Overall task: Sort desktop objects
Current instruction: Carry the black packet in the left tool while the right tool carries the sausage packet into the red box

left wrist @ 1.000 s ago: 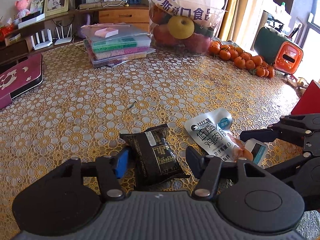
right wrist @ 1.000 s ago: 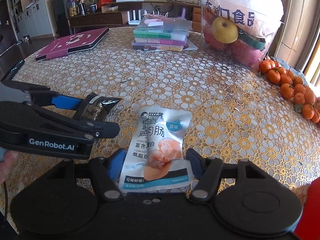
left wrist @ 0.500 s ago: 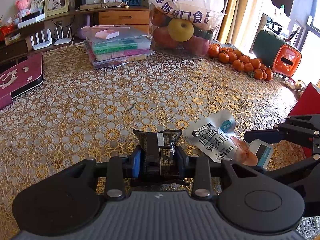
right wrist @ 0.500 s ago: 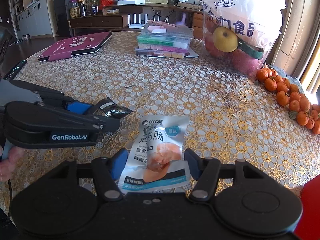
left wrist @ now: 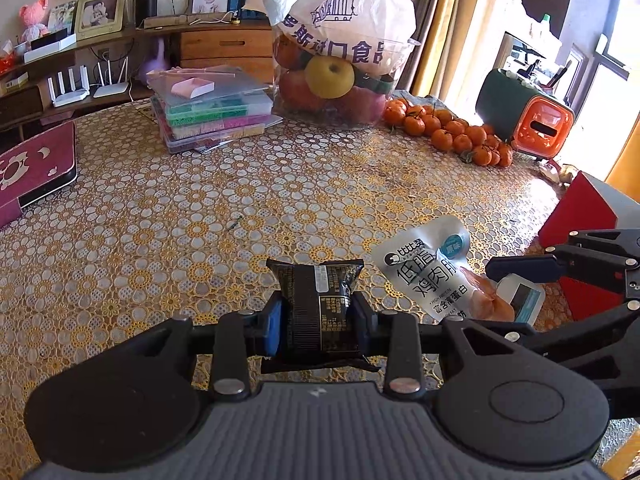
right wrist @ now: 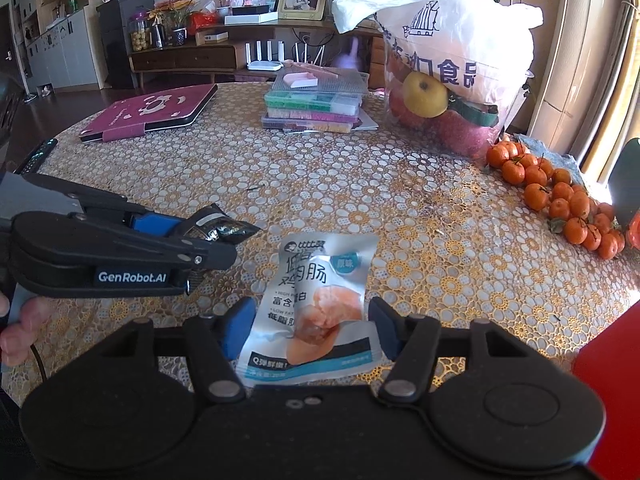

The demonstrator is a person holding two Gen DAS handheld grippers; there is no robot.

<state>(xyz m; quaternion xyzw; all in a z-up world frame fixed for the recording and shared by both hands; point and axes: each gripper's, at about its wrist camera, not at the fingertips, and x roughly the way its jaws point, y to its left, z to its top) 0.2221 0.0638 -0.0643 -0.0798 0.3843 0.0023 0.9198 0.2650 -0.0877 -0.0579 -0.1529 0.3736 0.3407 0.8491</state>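
A black snack packet (left wrist: pixel 316 280) sits squeezed between the pads of my left gripper (left wrist: pixel 316 316), which is shut on it and holds it just above the tablecloth. From the right wrist view the left gripper (right wrist: pixel 200 236) comes in from the left with the black packet (right wrist: pixel 224 228) sticking out of its tip. My right gripper (right wrist: pixel 310 326) is shut on a white sausage packet (right wrist: pixel 320 280) with an orange picture, gripped by its two side edges. In the left wrist view that white packet (left wrist: pixel 424 264) hangs from the right gripper (left wrist: pixel 516 300) at the right.
A bag of fruit (left wrist: pixel 340 64) and a stack of clear bead boxes (left wrist: pixel 208 120) stand at the back. Tangerines (left wrist: pixel 452 132) lie back right beside a green-orange container (left wrist: pixel 528 116). A maroon case (left wrist: pixel 32 168) lies at the left, and a red box (left wrist: pixel 580 216) stands at the right.
The left gripper's jaws shut on the black packet and lifted it. The right gripper rose a little with the white packet between its pads.
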